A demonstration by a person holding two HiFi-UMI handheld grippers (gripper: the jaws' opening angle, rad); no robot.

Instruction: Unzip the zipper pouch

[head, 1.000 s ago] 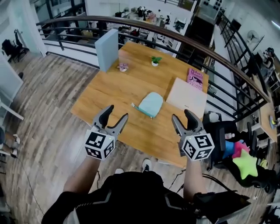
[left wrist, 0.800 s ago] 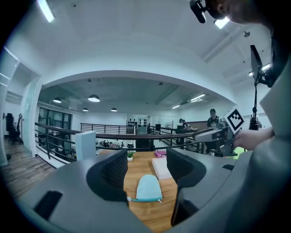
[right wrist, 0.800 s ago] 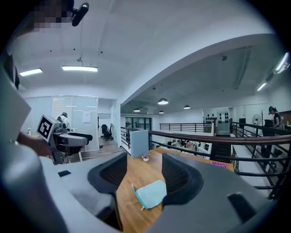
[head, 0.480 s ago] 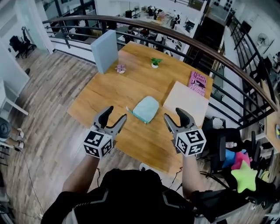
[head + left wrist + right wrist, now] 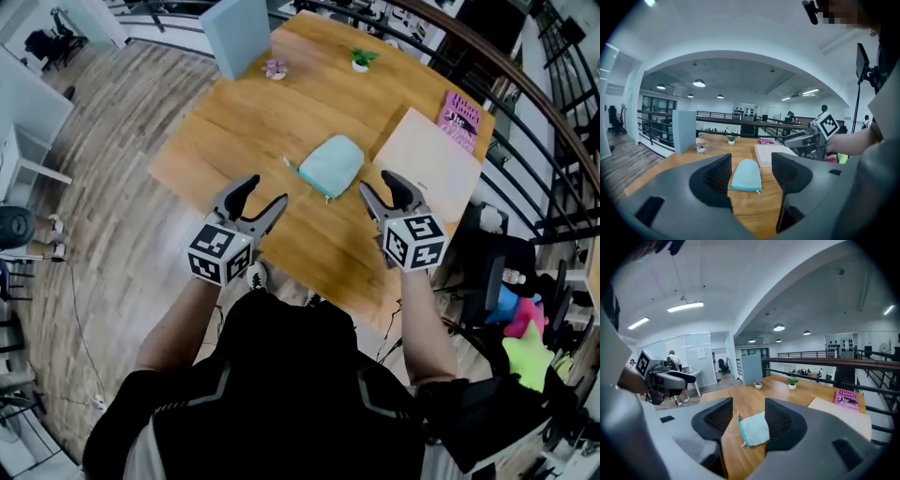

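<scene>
Zipper pouch (image 5: 330, 165) unmoved; left gripper (image 5: 266, 190), right gripper (image 5: 377, 182) closer; right jaws closing, empty.

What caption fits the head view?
Left gripper and right gripper hover empty before the teal pouch on the table; the right jaws have just been closing.

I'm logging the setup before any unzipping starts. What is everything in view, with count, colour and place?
table: one, light wood, in front of the person.
zipper pouch: one, pale teal, lying flat near the table's front edge.
board: one, beige, flat, right of the pouch.
book: one, pink, beyond the board.
panel: one, grey-blue, upright, far left corner.
potted plant: one, green, far side.
flower pot: one, pink, beside the panel.
left gripper: one, grey, jaws apart, empty.
right gripper: one, grey, jaws apart but just closing somewhat, empty.
</scene>
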